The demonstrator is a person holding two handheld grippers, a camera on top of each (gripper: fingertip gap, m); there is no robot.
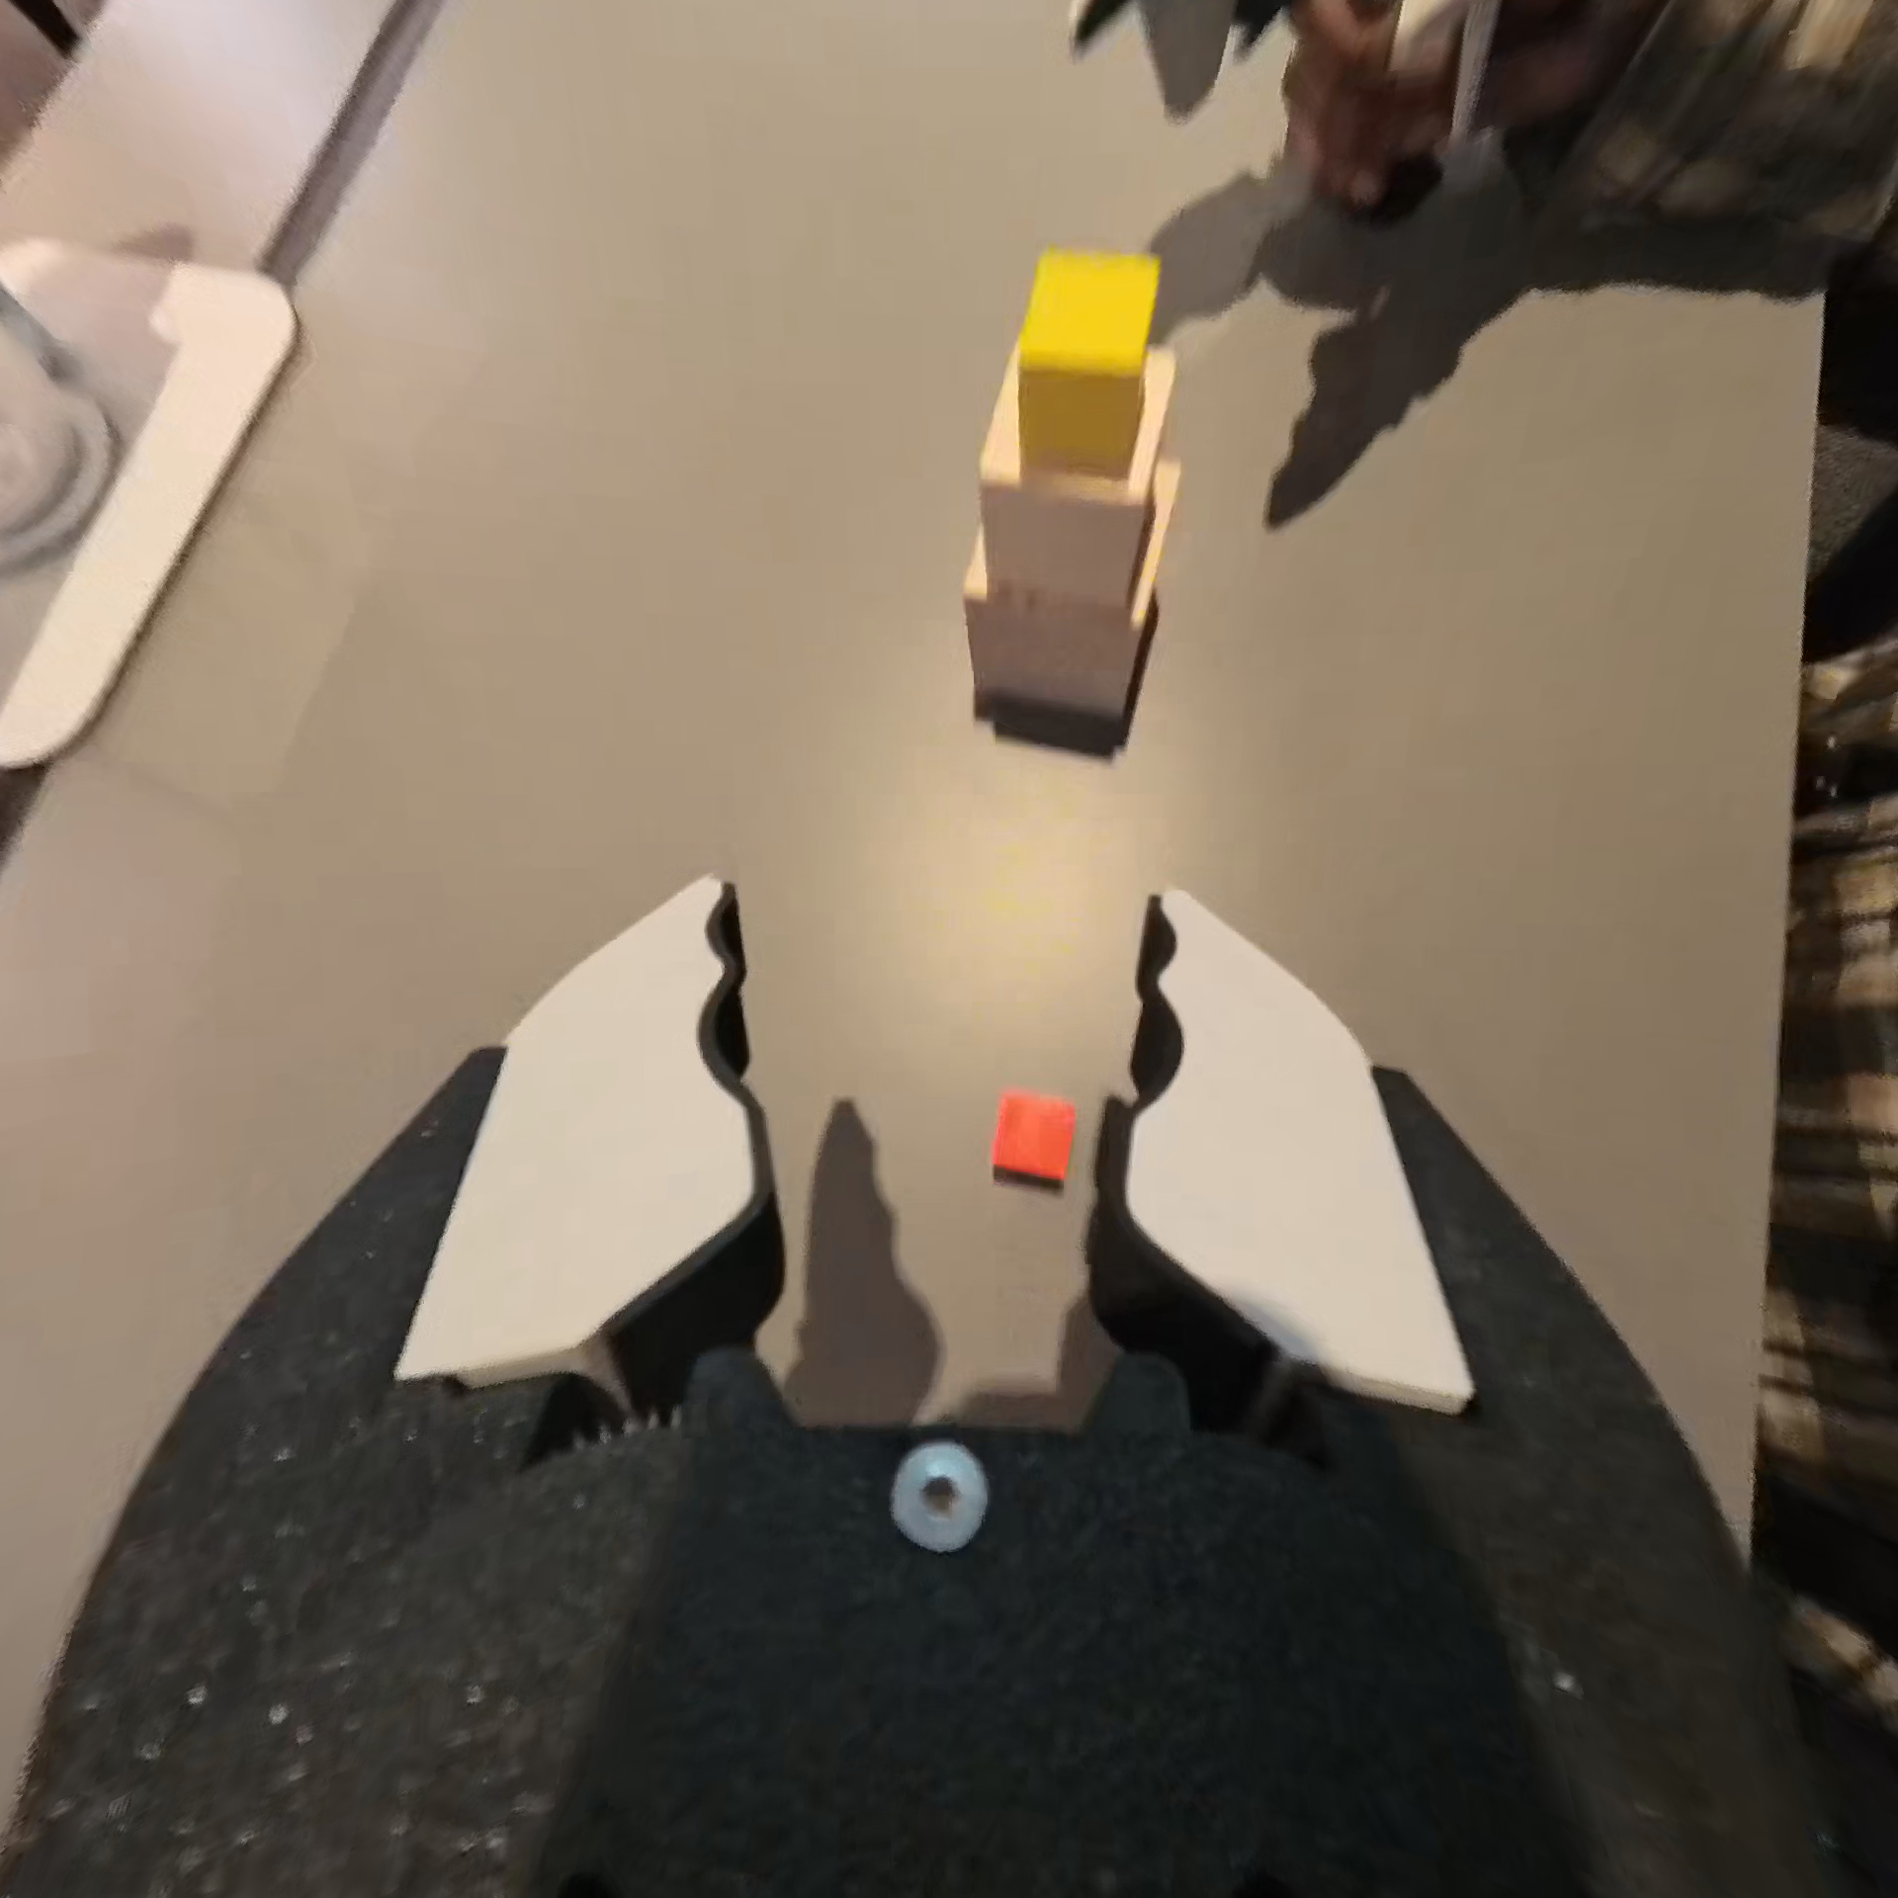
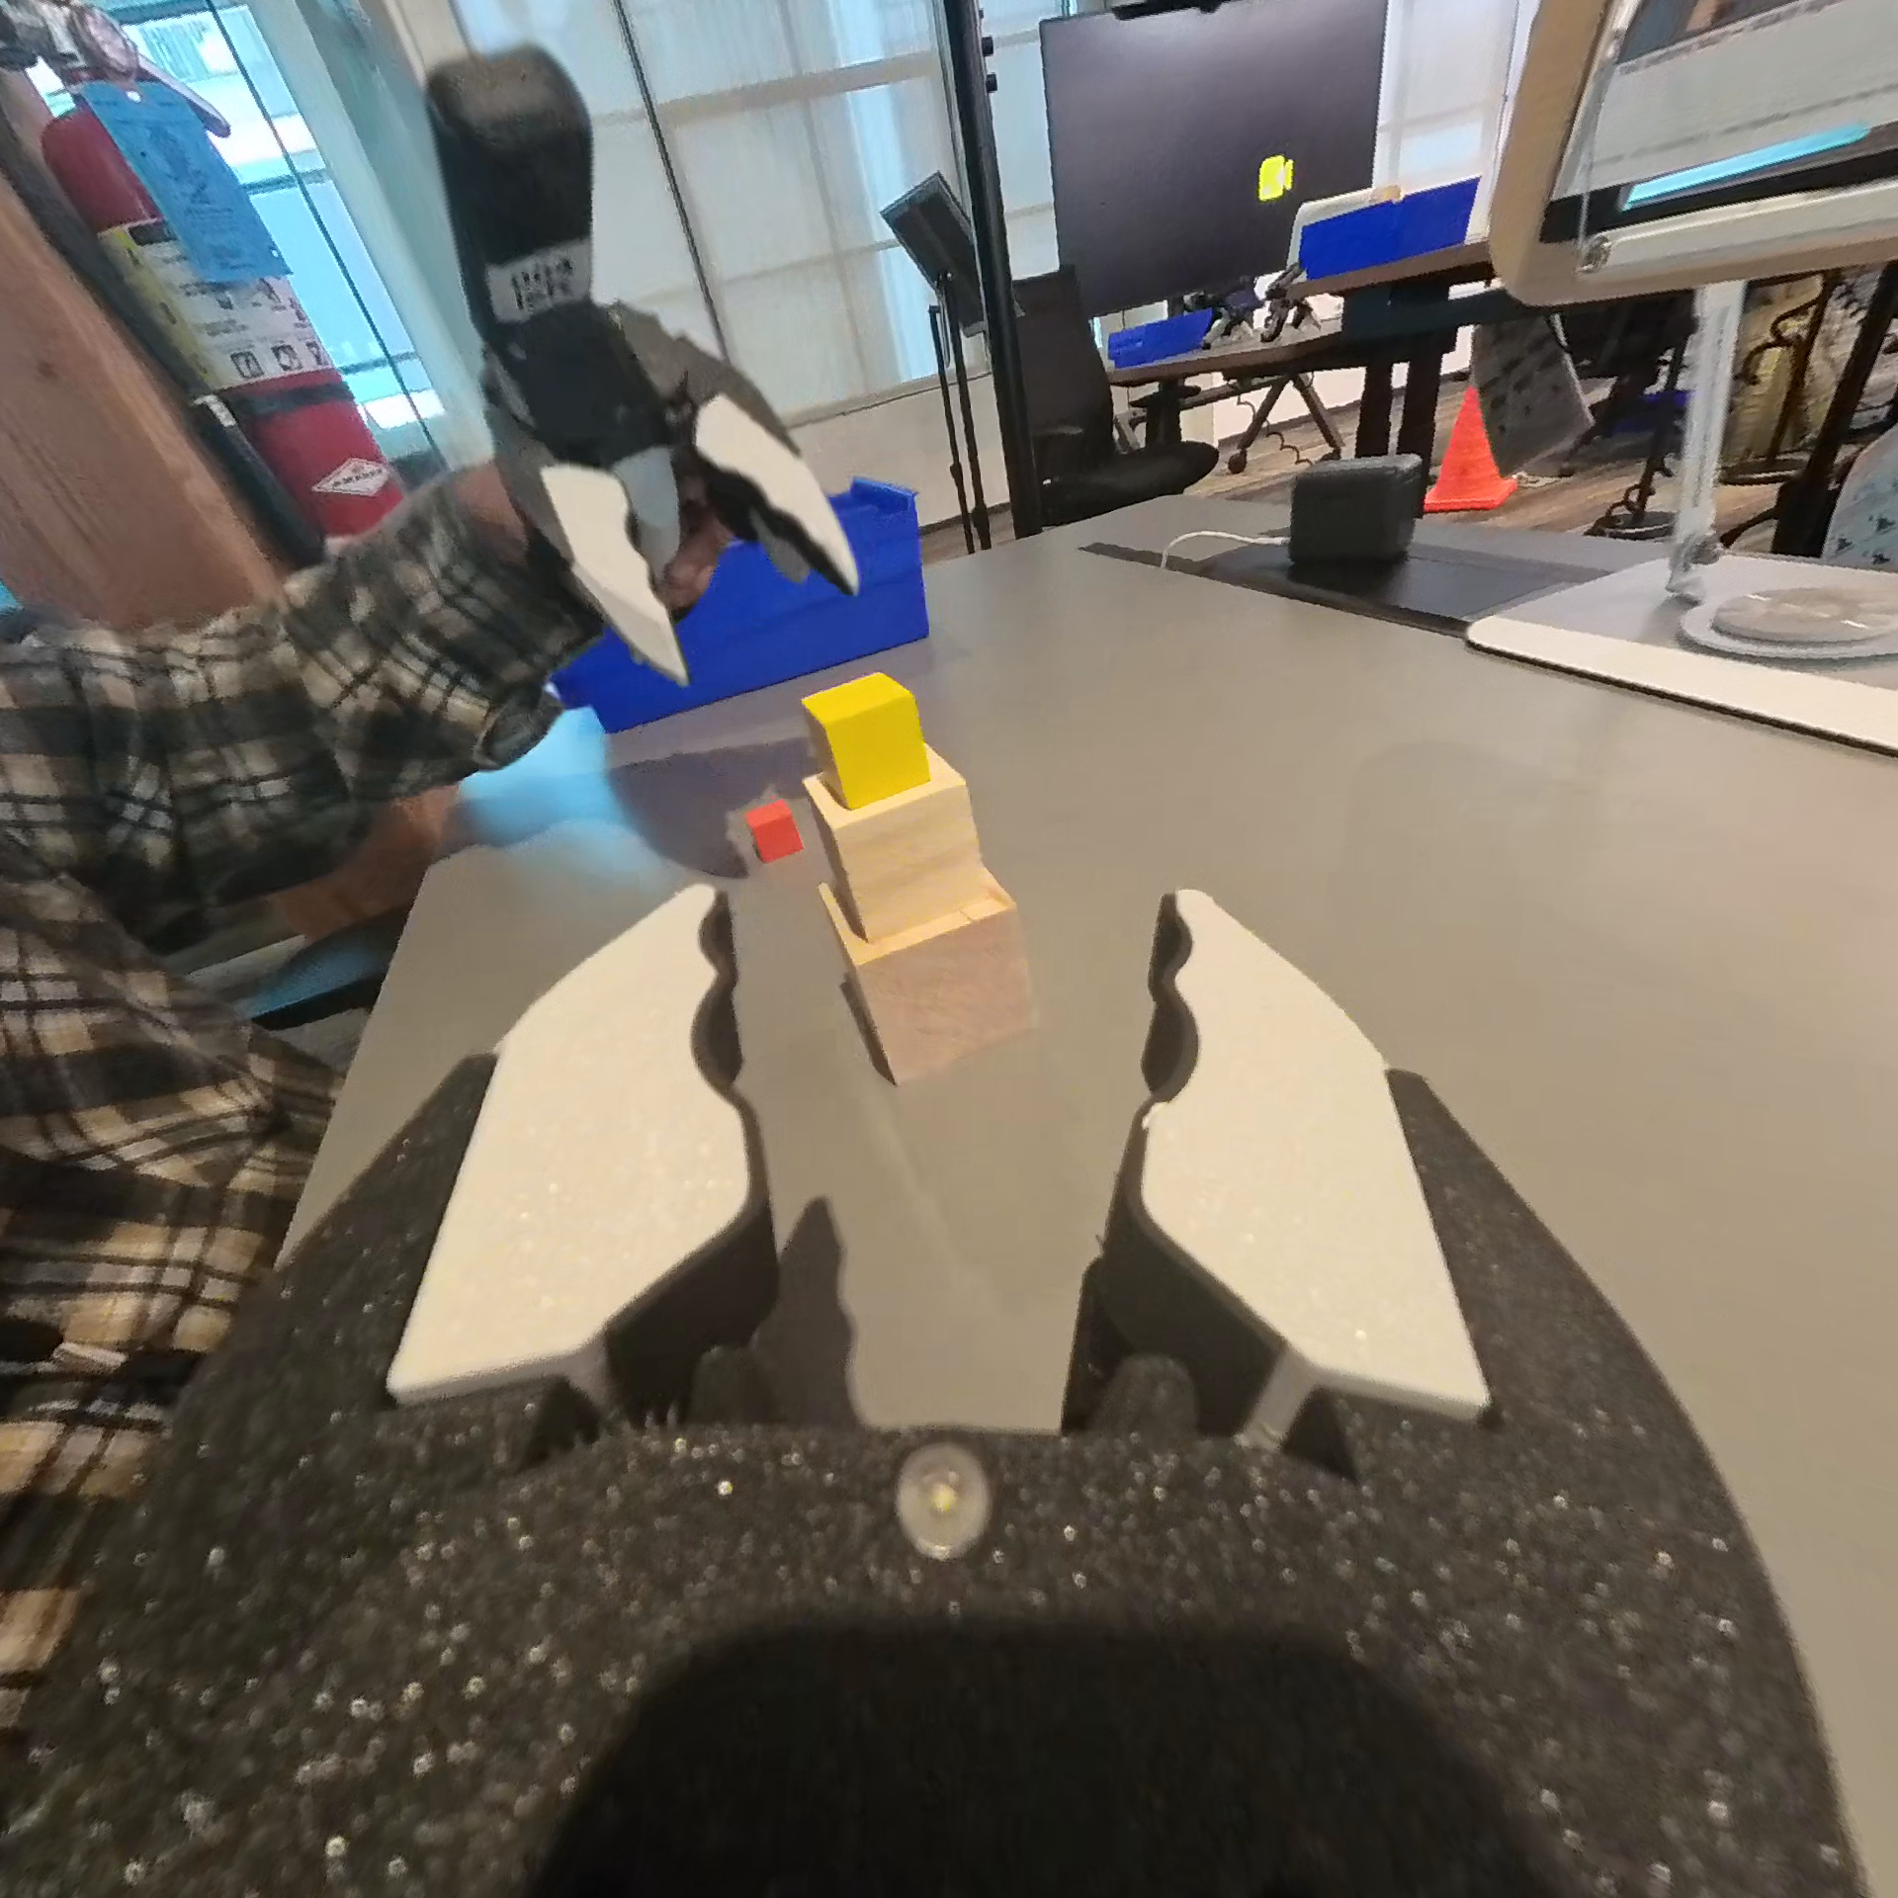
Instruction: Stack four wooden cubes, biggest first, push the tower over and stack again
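Note:
A tower of three cubes stands on the grey table (image 2: 1335,924): a big plain wooden cube (image 2: 945,991) at the bottom, a smaller plain one (image 2: 904,832) on it, a yellow cube (image 2: 868,739) on top. In the left wrist view the yellow cube (image 1: 1089,354) tops the same tower (image 1: 1068,575). A small red cube (image 1: 1032,1130) lies on the table below my open, empty left gripper (image 1: 940,904). It also shows left of the tower in the right wrist view (image 2: 772,830). My left gripper (image 2: 765,627) hangs above it there. My right gripper (image 2: 940,904) is open and empty, just short of the tower.
A blue bin (image 2: 760,606) stands at the far table edge behind the tower. A white pad (image 2: 1684,657) with a stand sits at the right; it also shows in the left wrist view (image 1: 134,493). A person's plaid sleeve (image 2: 154,781) runs along the left. Tip to tip, the grippers are about 20 cm apart. Measured from the fingertips, the yellow cube (image 2: 868,739) is 8 cm or so from the right gripper and 15 cm from the left.

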